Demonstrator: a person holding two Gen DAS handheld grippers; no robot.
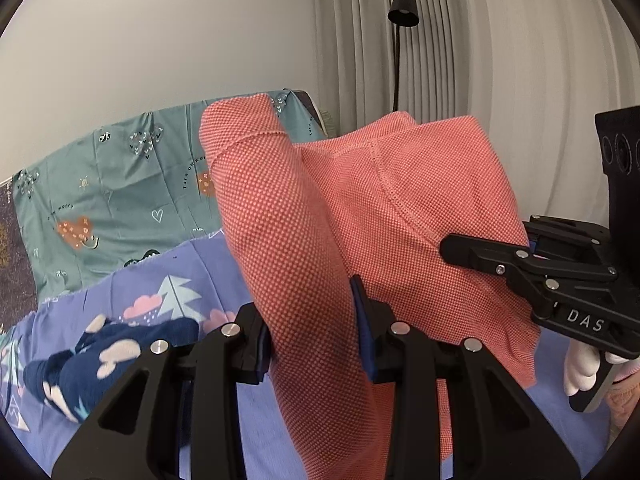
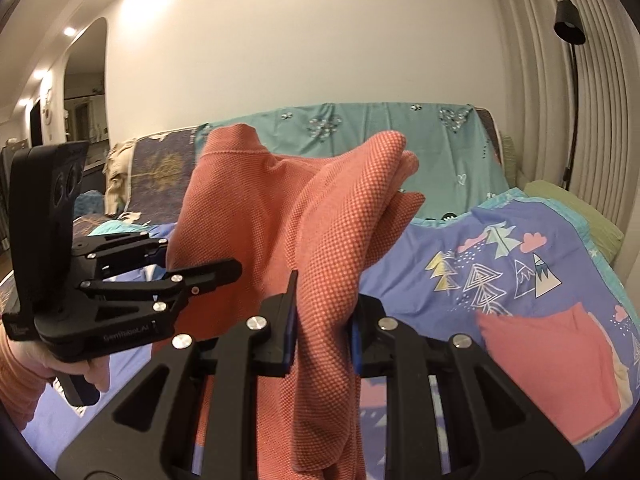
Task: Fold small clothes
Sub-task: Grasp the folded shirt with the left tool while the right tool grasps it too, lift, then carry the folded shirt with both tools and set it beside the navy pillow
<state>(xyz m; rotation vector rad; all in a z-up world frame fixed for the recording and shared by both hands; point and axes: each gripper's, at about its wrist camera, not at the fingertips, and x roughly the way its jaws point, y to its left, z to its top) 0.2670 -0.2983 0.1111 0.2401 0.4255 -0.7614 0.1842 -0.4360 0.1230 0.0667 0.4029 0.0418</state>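
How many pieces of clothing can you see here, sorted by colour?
Coral-red, held up by both tools: 1, the coral garment, gripped by the left tool and the right tool.
Pink, folded on the bedspread: 1, the pink garment.
Navy with pale shapes, crumpled: 1, the navy garment.
Total: 3

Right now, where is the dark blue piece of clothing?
In the left wrist view, the dark blue garment lies crumpled at the lower left on the purple blanket, left of the coral garment held up by both grippers.

Plain wall [image 2: 280, 40], pleated curtain [image 1: 500, 60], blk floor lamp [image 1: 403, 10]
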